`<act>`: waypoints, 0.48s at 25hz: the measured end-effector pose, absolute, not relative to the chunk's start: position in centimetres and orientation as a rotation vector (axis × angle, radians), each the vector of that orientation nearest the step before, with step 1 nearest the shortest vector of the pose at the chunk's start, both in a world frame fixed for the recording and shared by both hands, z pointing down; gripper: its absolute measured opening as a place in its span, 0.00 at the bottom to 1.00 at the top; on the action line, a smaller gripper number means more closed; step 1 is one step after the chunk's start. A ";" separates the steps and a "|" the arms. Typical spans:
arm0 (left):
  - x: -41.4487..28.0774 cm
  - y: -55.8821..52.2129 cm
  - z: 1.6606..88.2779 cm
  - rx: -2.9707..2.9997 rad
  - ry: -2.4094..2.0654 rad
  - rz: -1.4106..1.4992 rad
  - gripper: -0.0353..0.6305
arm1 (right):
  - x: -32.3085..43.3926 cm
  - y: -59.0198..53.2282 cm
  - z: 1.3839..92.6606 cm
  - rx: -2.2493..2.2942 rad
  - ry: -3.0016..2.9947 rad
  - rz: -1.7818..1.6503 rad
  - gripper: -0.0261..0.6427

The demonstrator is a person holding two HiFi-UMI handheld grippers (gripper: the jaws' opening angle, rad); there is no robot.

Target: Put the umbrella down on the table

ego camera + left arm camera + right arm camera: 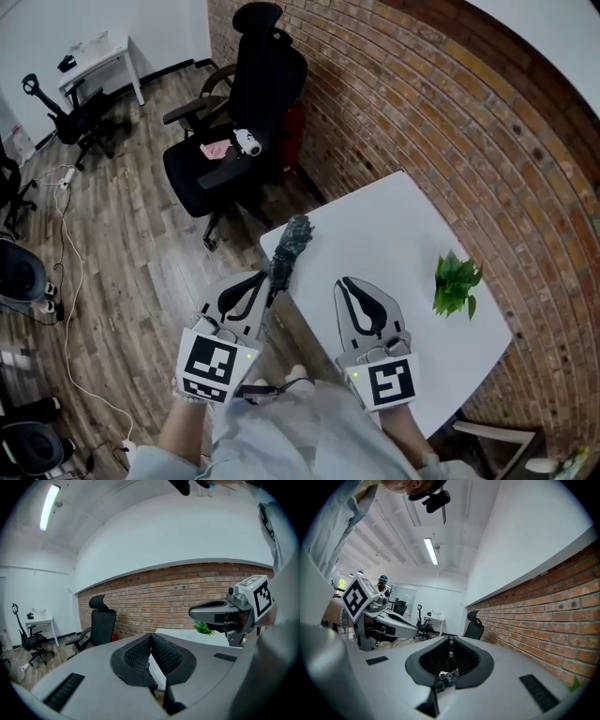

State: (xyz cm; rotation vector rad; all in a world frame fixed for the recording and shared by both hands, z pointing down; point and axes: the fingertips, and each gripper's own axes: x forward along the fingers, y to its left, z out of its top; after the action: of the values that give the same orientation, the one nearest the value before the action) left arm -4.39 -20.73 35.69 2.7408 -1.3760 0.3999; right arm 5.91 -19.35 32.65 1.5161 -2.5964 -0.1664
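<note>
1. On the near left corner of the white worktop [394,234] lies the umbrella [291,246]. It is folded, dark and patterned, and runs from far to near along the worktop's left edge.
2. Its near end meets the tip of the left gripper [266,279] in the head view. That view does not show whether the two touch.
3. The left gripper view shows that gripper's fingers [133,656] pressed together at the tips, with nothing caught between them. Only a strip of white worktop shows through the gap behind the tips.
4. The right gripper [345,282] hangs over the worktop to the right of the umbrella, near it but apart.
5. Its fingers [429,660] are drawn together as well. A scrap of the umbrella's patterned cloth shows through the opening below their tips, lying beyond the fingers and not clamped by them.
6. A small green plant [457,281] stands on the right side of the worktop, well apart from the umbrella.
7. A black office chair [248,112] stands on the wooden floor [122,234] to the far left of the worktop, beside the brick wall [450,103].
</note>
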 end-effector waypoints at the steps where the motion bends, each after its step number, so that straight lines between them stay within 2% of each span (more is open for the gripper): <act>1: -4.4 -20.5 35.7 2.748 -1.375 0.410 0.08 | 5.9 -19.4 32.4 1.516 -2.596 -0.172 0.12; 12: -5.3 -19.6 34.5 2.740 -1.357 0.312 0.08 | 5.1 -19.2 32.0 1.515 -2.581 -0.194 0.12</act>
State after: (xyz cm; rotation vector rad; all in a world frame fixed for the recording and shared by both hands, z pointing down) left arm -5.33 -19.61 34.50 2.7398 -1.3574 0.3123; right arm 5.06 -19.17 32.00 1.5152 -2.5814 -0.1943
